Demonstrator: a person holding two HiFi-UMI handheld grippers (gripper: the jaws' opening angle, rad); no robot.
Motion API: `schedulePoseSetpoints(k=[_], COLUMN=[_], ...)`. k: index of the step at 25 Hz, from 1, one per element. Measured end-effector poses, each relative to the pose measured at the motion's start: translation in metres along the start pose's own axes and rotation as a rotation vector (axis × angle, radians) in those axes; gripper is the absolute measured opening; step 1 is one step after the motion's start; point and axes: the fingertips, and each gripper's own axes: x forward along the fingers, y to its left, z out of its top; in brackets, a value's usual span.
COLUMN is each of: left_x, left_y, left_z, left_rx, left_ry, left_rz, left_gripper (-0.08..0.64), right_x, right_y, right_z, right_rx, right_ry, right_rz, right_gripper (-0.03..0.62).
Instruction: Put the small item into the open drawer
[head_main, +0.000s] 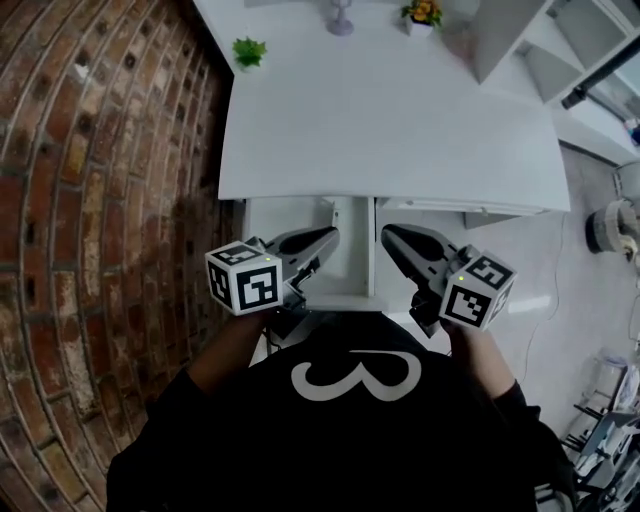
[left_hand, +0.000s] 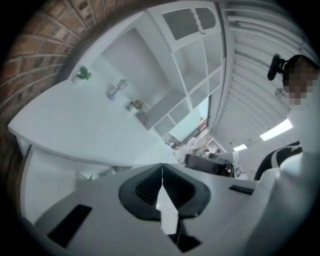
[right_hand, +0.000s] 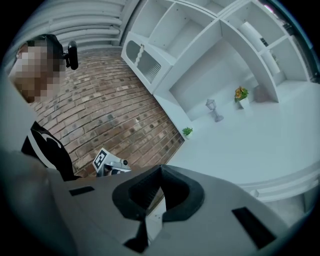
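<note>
left gripper (head_main: 331, 233): jaws shut tight, empty | right gripper (head_main: 388, 232): same deal, shut, empty | hovering near open drawer (head_main: 345, 268) under tabletop (head_main: 400, 120)

Plain white desk (head_main: 390, 110), and the drawer (head_main: 355, 265) is white too. At 9 o'clock the wall (head_main: 90, 200) is red-brown brick with a pale mortar grid. There's a green plant (head_main: 248, 52) at 11 and orange-yellow flowers (head_main: 422, 12) at 12. The left gripper (head_main: 330, 233) and right gripper (head_main: 388, 231) are grey with black pads and black-and-white square-marker cubes. Black shirt (head_main: 350, 440) at 6 with a white mark. Pale grey floor (head_main: 520, 260) at 3.
</note>
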Motion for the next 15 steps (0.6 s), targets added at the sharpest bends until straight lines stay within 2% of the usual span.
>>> schedulePoseSetpoints(k=[4,8,15], left_x=[-0.025,-0.046,-0.069], left_y=[-0.041,-0.068,-0.089], left_z=[0.016,0.028,0.033], left_rx=[0.118,0.217,0.283], left_ry=[-0.041,-0.082,-0.117], left_rz=[-0.065,-0.086,-0.087], left_gripper=[0.005,0.003,0.003], right_x=[-0.007,-0.014,-0.028], right_y=[0.029,0.063,0.085], right_z=[0.008,0.015,0.018], right_rx=[-0.041,-0.049,-0.141], right_ry=[-0.042,-0.098,-0.15], right_rz=[0.016,0.1,0.044], right_gripper=[0.011,0.009,0.009])
